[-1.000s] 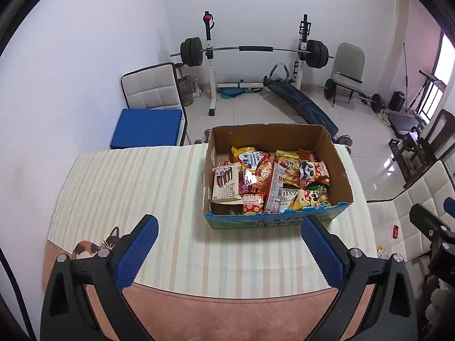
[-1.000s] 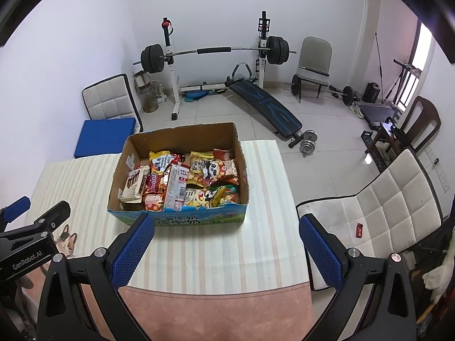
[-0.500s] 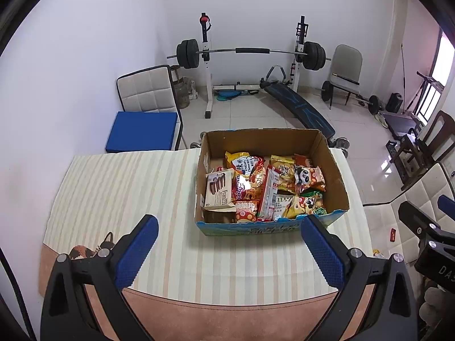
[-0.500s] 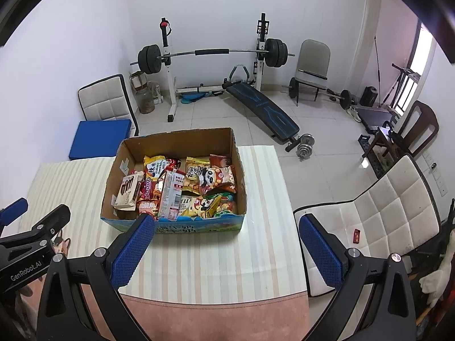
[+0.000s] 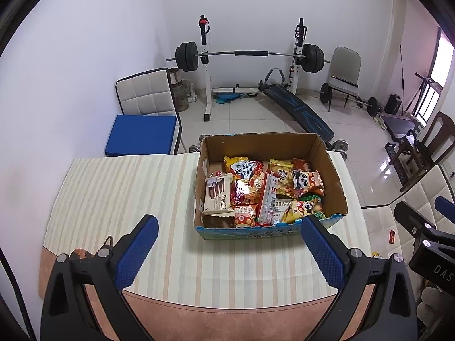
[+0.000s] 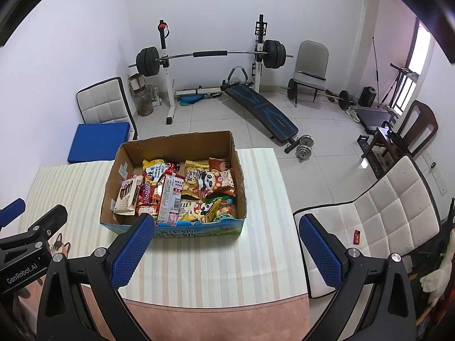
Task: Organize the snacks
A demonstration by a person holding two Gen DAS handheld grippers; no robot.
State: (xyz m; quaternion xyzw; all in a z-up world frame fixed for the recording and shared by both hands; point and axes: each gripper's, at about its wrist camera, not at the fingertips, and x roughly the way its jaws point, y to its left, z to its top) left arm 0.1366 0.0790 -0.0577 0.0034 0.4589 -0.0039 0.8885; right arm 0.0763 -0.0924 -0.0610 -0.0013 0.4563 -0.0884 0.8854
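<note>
An open cardboard box (image 5: 335,176) full of several colourful snack packets stands on the striped table (image 5: 122,193); it also shows in the right wrist view (image 6: 176,145). A white Franzzi wafer pack (image 5: 217,197) lies at the box's left side. A panda-print packet (image 5: 307,180) lies at the right. My left gripper (image 5: 227,253) is open and empty, above the table in front of the box. My right gripper (image 6: 224,251) is open and empty, in front of the box's right corner.
A white padded chair (image 6: 378,216) stands right of the table. Beyond the table are a blue cushion on a chair (image 5: 142,135), a barbell rack (image 5: 247,56) and a sit-up bench (image 6: 261,110). The table's near edge shows pink cloth (image 5: 227,321).
Both grippers have drawn back and slightly left, so the box sits a little farther off and more of the room shows. Jaws stay open. The box and snacks have not moved.
</note>
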